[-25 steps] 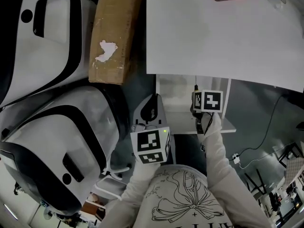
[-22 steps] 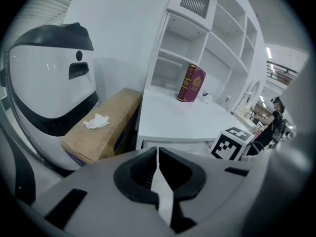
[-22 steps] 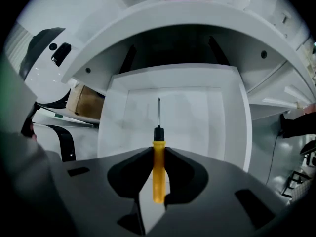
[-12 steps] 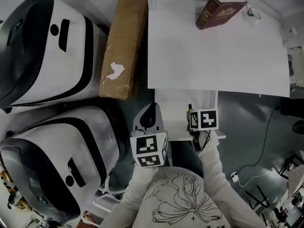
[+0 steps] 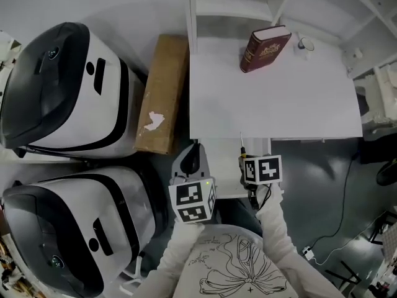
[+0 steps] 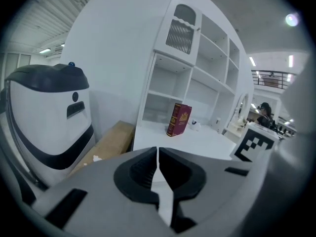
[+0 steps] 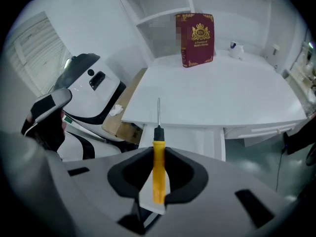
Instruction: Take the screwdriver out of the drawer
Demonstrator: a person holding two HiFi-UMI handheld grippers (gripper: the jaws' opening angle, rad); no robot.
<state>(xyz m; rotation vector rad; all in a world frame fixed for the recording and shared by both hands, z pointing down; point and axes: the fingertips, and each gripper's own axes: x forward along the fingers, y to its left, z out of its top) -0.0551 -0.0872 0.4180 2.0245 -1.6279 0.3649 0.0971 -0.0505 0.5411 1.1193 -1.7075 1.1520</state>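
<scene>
Here, a red book [image 5: 265,47] stands on the desk [image 5: 273,98] above the drawer [image 5: 222,165].

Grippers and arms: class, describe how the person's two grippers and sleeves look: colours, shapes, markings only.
The left gripper and right gripper are grey with black curved pads. Each carries a white cube with black square markers. The sleeves are long and pale.

The person wears a pale long-sleeved shirt [image 5: 239,262] printed with a black line drawing of a bow. The left gripper [image 6: 157,154] and right gripper [image 7: 158,152] are grey with black-lined fingers [image 6: 136,174], each carrying a white cube [image 5: 192,202] of black square markers.
</scene>
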